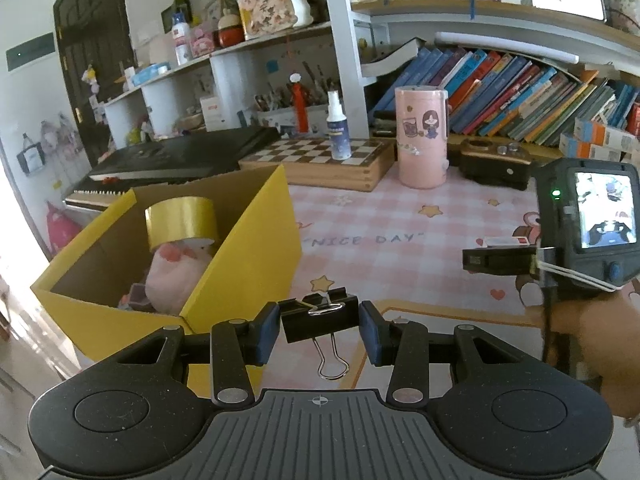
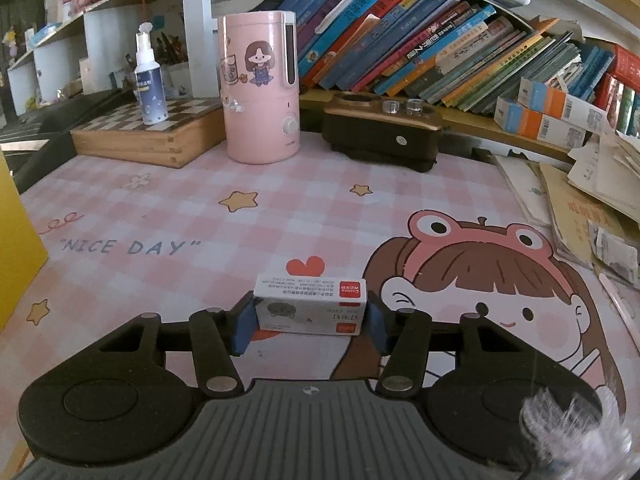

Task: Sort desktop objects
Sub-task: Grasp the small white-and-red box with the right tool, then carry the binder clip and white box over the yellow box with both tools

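Left gripper (image 1: 320, 330): clamped on a black binder clip (image 1: 320, 316); both blue pads press its sides, wire handles pointing up and down; carried just beside the yellow box (image 1: 244, 248), not yet over its opening
Right gripper (image 2: 310, 318): its pads sit against the two ends of a small white staple box (image 2: 310, 304); the jaws look closed on it; the box seems to rest on the pink desk mat (image 2: 200, 208), though whether it has left the surface I cannot tell
Yellow box: open flaps, at the left of the desk; already holds a roll of gold tape (image 1: 182, 220), a pink plush toy (image 1: 176, 276) and some small dark thing low in the corner, too hidden to name
Done, by my reading: three or so items sorted into the box
In hand: binder clip close to being dropped in; staple box just gripped
Left: both held items have still to go in; the mat between the box and the pink humidifier (image 2: 260, 88) shows no other loose small objects; the chessboard (image 2: 148, 132), the spray bottle (image 2: 150, 84) and the paper pile (image 2: 592, 200) at the right look like fixtures rather than things to sort, but that is a guess
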Demonstrator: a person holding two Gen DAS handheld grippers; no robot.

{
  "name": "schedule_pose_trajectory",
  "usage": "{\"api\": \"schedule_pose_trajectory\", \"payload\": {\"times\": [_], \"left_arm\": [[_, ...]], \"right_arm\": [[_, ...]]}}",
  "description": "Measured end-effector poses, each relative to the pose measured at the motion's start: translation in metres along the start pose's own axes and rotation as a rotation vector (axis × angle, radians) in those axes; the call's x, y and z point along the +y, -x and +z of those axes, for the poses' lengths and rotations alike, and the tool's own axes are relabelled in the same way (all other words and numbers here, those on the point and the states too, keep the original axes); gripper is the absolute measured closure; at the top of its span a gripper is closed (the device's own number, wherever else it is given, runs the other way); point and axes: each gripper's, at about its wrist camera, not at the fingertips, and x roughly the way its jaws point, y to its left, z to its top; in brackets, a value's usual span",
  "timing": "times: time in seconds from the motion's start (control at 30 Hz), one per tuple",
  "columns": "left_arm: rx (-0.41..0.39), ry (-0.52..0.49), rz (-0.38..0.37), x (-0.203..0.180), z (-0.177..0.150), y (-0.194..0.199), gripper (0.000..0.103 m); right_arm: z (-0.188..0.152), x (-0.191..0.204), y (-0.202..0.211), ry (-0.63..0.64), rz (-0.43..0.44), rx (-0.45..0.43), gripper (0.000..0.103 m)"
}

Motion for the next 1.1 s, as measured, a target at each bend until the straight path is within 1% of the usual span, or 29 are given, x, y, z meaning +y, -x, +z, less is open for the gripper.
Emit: {"api": "schedule_pose_trajectory", "payload": {"times": [0.2,0.5,0.7,0.87,1.1], "left_arm": [[-0.018,0.014,-0.022,0.002,0.0,0.004,0.062],[-0.043,0.042,-0.059,0.007,-0.006,0.016,0.062],[-0.049,0.068,-0.094,0.018,-0.011,0.024,0.062],[-0.068,0.072,-0.117,0.027,-0.016,0.032,0.062],[-0.073,0.074,-0.155,0.051,-0.03,0.043,0.062]], "right_arm": [[0.003,-0.01,0.025,0.007,0.069,-0.012,0.051],[0.007,-0.011,0.087,0.024,0.185,-0.053,0.051],[0.002,-0.011,0.124,-0.047,0.257,-0.004,0.051],[-0.008,-0.003,0.152,-0.026,0.286,0.005,0.051],[-0.029,0.021,0.177,-0.01,0.286,0.025,0.051]]}}
